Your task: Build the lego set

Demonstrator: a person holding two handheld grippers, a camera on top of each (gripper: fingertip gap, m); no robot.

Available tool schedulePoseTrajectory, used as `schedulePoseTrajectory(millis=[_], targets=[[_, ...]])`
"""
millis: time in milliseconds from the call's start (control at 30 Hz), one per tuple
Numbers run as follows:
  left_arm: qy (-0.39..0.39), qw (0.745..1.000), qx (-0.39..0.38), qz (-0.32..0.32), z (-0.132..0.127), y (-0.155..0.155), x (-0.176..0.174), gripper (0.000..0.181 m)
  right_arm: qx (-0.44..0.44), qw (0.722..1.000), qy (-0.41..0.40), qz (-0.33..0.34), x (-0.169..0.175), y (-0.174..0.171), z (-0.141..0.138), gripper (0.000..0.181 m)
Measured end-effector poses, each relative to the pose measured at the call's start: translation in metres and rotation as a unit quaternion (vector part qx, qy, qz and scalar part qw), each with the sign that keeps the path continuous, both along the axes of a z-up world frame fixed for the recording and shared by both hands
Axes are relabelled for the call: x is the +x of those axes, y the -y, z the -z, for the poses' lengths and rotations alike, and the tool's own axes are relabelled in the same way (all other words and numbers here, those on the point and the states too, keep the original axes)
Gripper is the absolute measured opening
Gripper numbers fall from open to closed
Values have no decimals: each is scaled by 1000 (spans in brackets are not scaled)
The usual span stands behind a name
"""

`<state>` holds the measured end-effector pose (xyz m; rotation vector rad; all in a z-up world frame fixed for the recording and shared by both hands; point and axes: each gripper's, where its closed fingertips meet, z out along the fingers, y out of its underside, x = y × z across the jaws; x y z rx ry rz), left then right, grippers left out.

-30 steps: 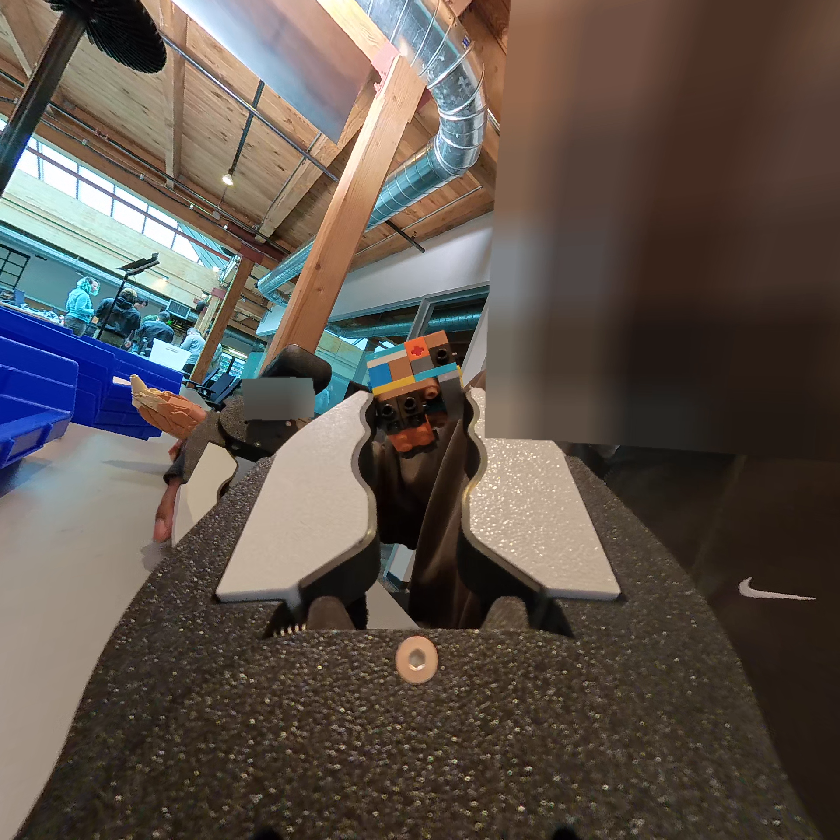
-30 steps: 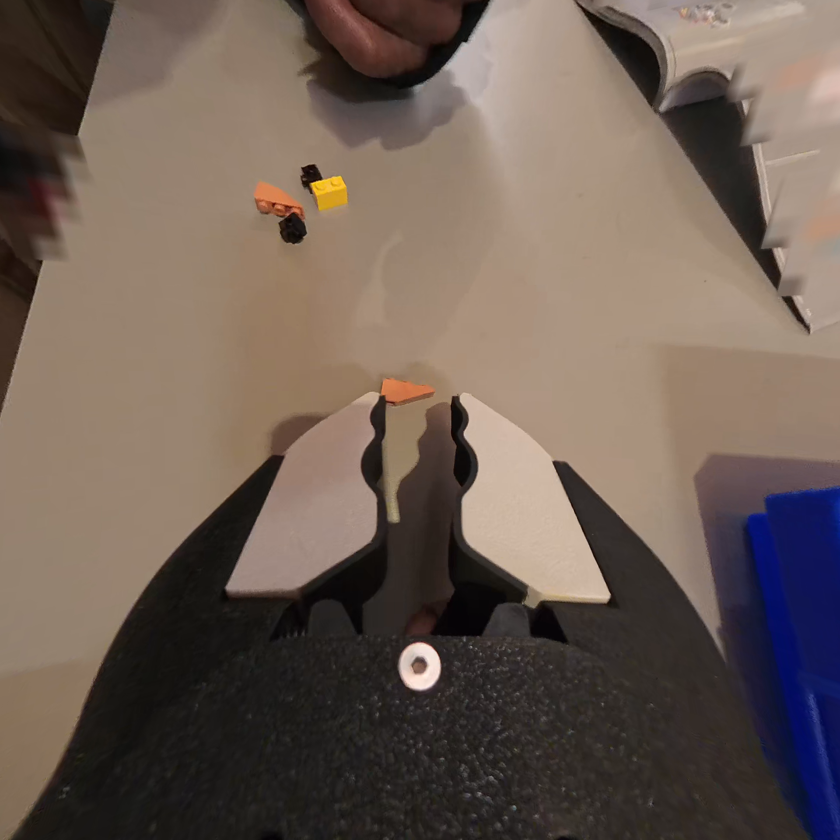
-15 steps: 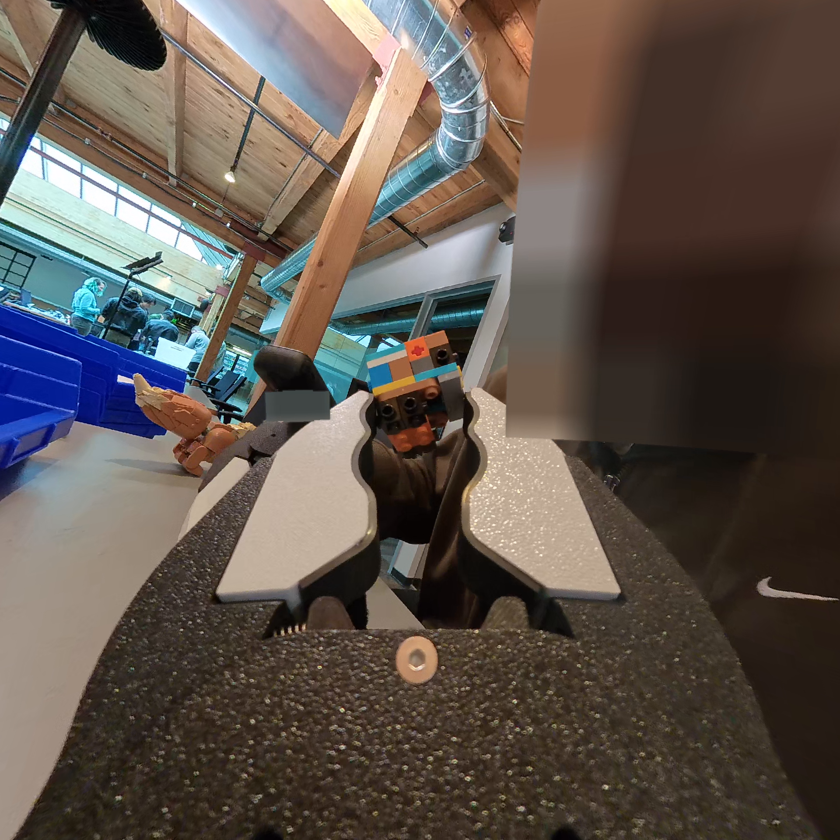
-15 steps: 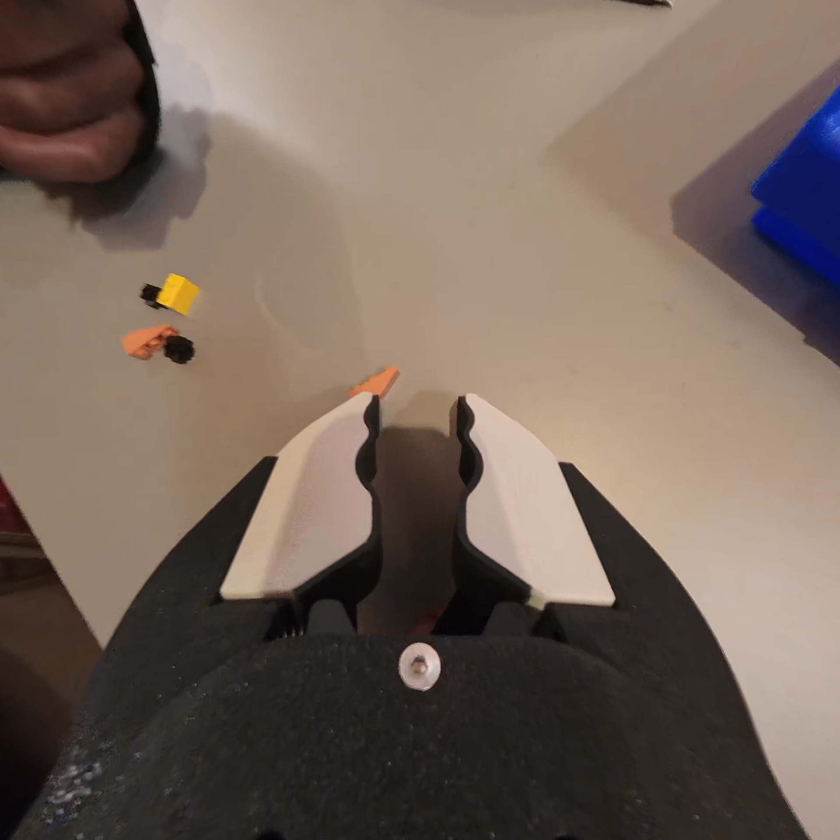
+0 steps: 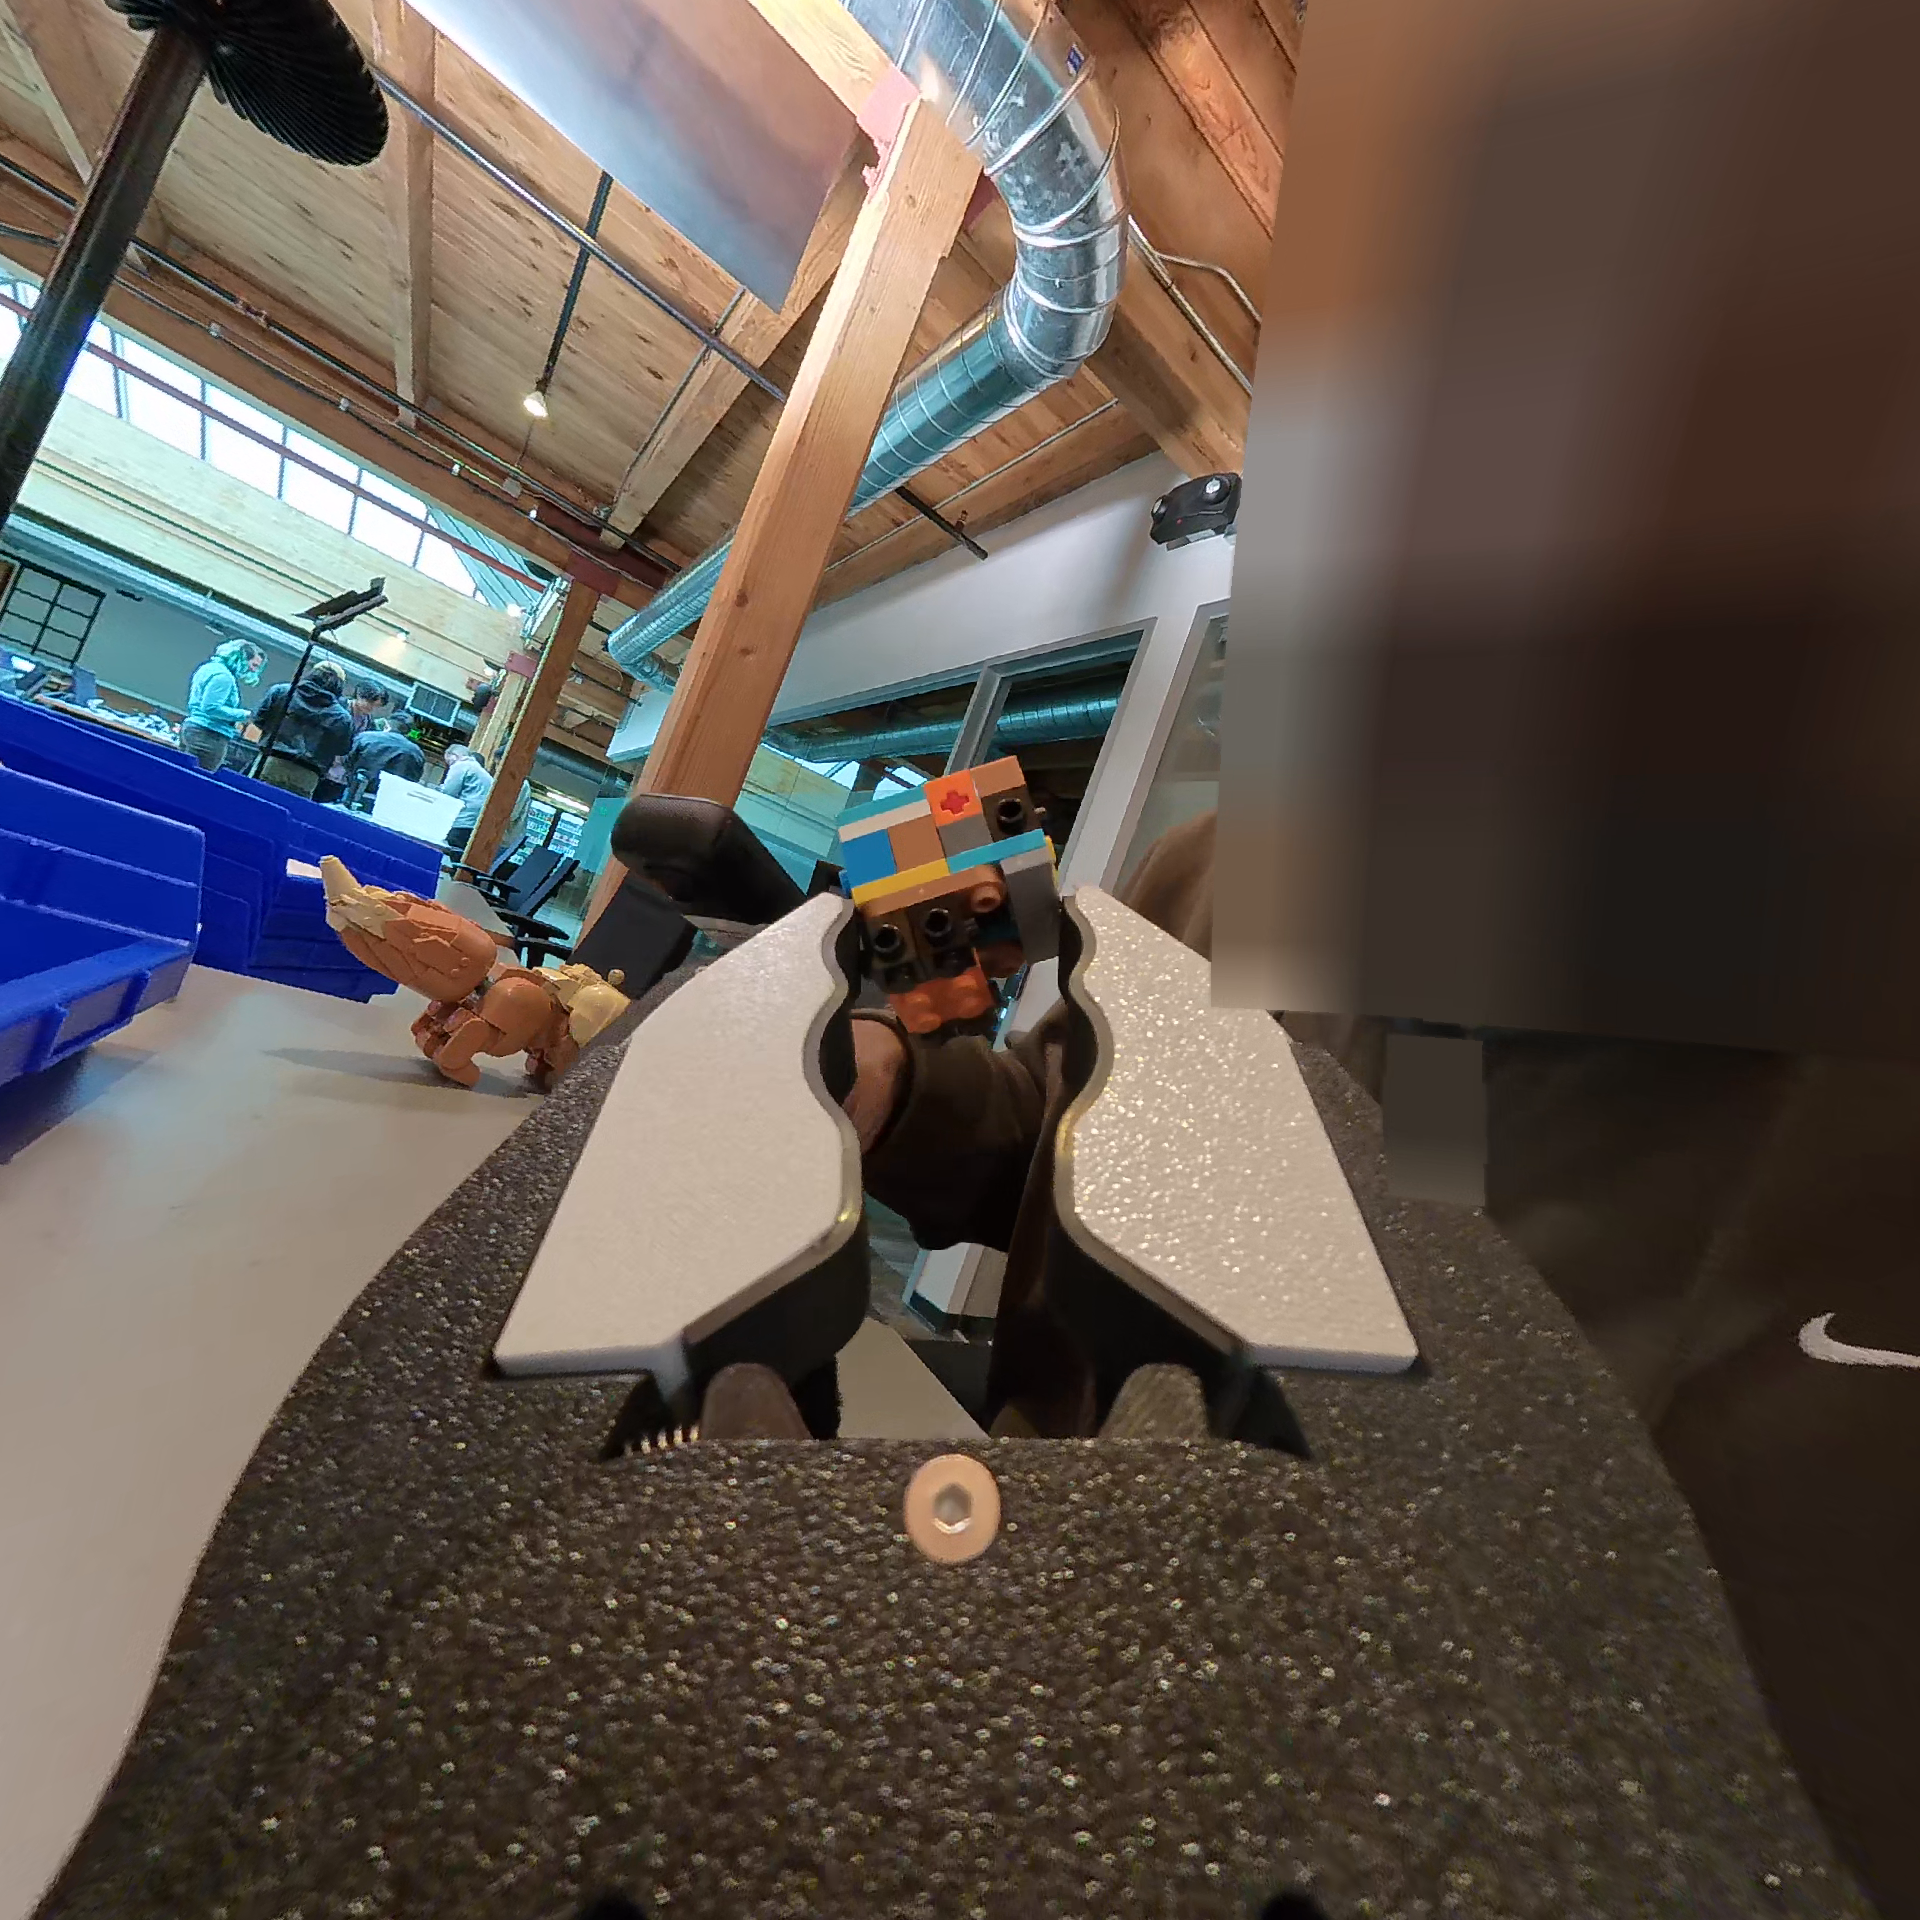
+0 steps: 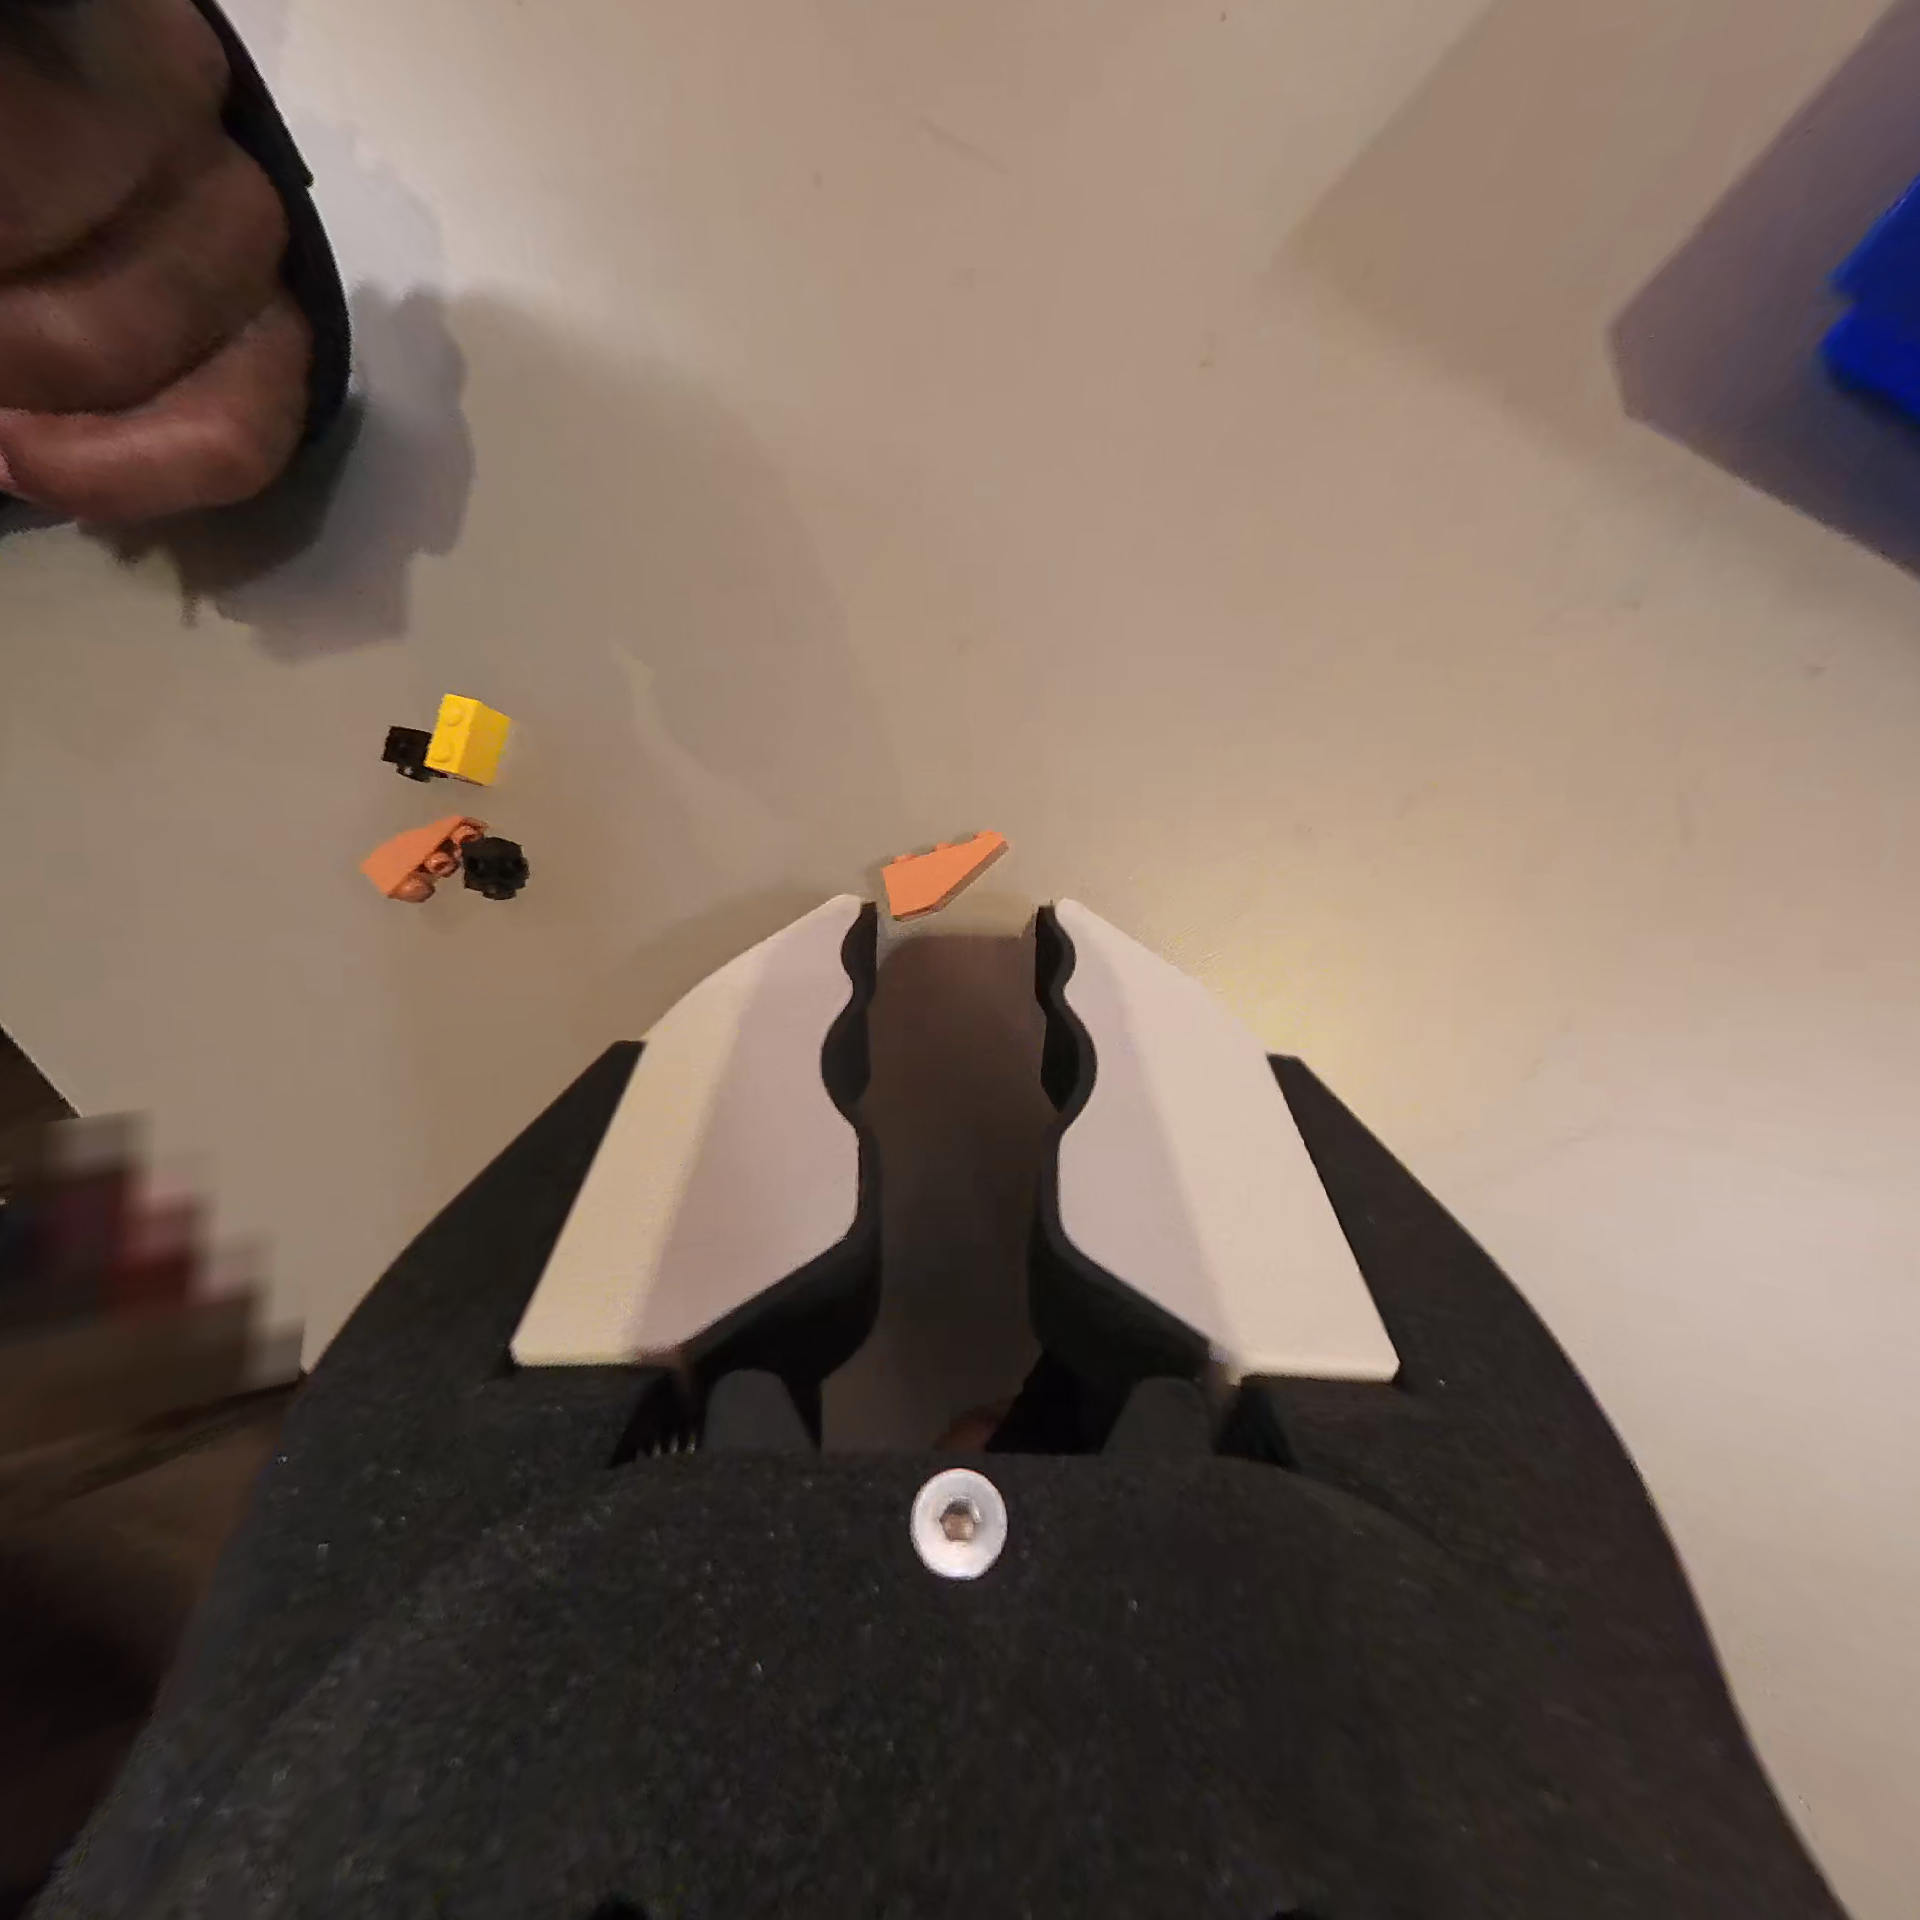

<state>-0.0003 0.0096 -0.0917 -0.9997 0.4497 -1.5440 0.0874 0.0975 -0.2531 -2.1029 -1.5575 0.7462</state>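
Note:
My left gripper (image 5: 954, 925) is shut on a small multicoloured lego assembly (image 5: 940, 883) of blue, yellow, brown, grey and orange bricks, held up in the air above the table. My right gripper (image 6: 954, 912) is open and empty, pointing down at the table. An orange wedge piece (image 6: 940, 873) lies flat just past its fingertips, nearer the left one. To the left lie a yellow brick (image 6: 470, 736) with a black piece (image 6: 405, 750) beside it, and an orange slope piece (image 6: 418, 856) next to a black round piece (image 6: 494, 865).
A brown lego animal figure (image 5: 468, 977) stands on the grey table (image 5: 156, 1195) near blue bins (image 5: 94, 914). A person's hand (image 6: 135, 270) rests at the upper left of the right wrist view. A blue bin corner (image 6: 1881, 312) sits at the right. People stand far off. The grippers' ends are close to 20 cm from one another. About 8 cm separates my right fingertips from the black round piece (image 6: 494, 865).
My right gripper has swung and turned over the table, so the orange wedge now lies between its tips. The left gripper still holds the assembly, shifted slightly; the brown figure has come fully into view.

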Motion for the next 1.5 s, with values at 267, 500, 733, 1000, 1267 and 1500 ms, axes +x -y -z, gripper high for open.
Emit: schedulePoseTrajectory(millis=[267,500,733,1000,1267,1500], targets=[[2,1000,1,0,-1,1,-1,37,83,996,26,-36,-15,4,7,17],[7,1000,1,-6,-2,-1,-4,36,166,977,30,-128,-25,-1,2,16],[18,999,-27,-10,1,-9,-8,36,286,938,-50,-190,-42,-16,-30,15],[156,983,-74,56,-11,-11,-24,36,470,790,-227,-322,-76,27,-136,15],[249,963,-44,97,-26,-1,-34,36,589,612,-255,-462,-103,79,-204,15],[255,957,-18,137,-33,14,-31,36,618,524,-209,-547,-114,95,-211,15]])
